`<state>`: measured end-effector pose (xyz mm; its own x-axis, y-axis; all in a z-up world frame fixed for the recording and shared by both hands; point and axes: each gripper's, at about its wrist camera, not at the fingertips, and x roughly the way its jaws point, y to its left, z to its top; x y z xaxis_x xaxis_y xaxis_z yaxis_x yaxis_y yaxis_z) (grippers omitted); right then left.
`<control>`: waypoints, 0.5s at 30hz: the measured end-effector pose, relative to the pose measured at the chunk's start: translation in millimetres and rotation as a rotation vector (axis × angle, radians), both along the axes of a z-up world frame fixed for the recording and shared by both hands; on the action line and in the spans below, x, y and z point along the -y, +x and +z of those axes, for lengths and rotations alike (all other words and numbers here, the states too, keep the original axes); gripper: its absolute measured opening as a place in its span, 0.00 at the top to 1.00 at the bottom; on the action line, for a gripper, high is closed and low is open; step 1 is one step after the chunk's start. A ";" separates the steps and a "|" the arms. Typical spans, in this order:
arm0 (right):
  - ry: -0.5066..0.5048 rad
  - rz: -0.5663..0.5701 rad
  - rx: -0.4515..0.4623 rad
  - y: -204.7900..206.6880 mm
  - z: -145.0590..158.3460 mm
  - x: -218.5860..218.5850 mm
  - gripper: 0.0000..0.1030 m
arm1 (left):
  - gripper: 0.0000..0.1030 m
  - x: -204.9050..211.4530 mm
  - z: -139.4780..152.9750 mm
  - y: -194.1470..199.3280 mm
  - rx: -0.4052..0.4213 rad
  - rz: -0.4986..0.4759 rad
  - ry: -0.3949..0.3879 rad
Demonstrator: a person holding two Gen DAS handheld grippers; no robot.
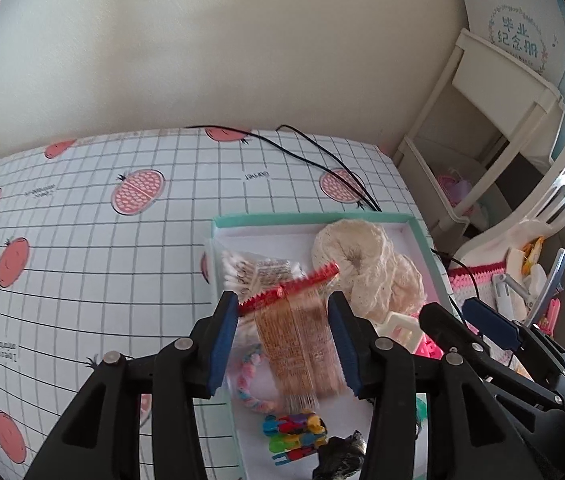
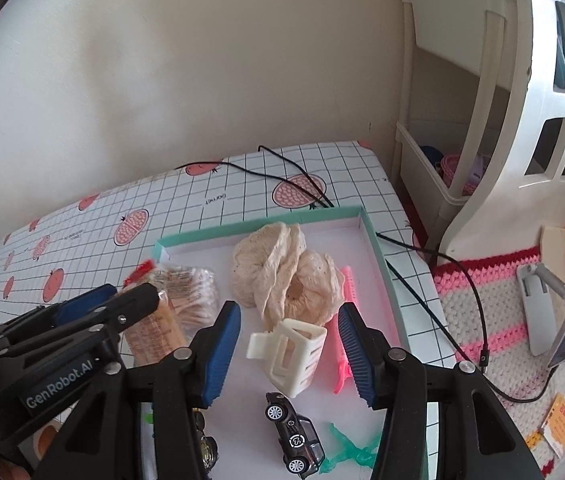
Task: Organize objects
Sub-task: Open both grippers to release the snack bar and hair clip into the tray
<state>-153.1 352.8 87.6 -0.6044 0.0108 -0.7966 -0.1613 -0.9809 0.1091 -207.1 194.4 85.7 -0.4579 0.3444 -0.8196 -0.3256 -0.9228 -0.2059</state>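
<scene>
Currently the left gripper (image 1: 282,340), jaws apart, straddles the light, crinkly, slippery red-sealed clear plastic snack packet (image 1: 294,344) lying in the teal-rimmed white tray (image 1: 310,217); grip its flat middle, while the open right gripper (image 2: 288,354) hovers over the stiff white plastic hair claw (image 2: 290,354).

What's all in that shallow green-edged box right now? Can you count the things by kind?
Snack packet with red edge: 1
Bag of cotton swabs: 1
Cream knitted pieces: 1 bundle
White hair claw clip: 1
Pink hair clip: 1
Toy cars: 2, one half hidden
Green plastic figure: 1
Pastel bead bracelet: 1
Cluster of coloured clips: 1
Total: 10
</scene>
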 end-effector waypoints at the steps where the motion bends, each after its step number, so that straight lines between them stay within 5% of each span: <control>1: 0.000 -0.001 0.002 -0.4 -0.8 -0.1 0.47 | 0.54 1.8 0.8 -0.5 -0.006 0.007 -0.002; 15: 0.014 -0.012 0.038 -4.4 -16.3 -1.7 0.47 | 0.52 29.3 -9.7 -14.8 0.009 0.135 -0.050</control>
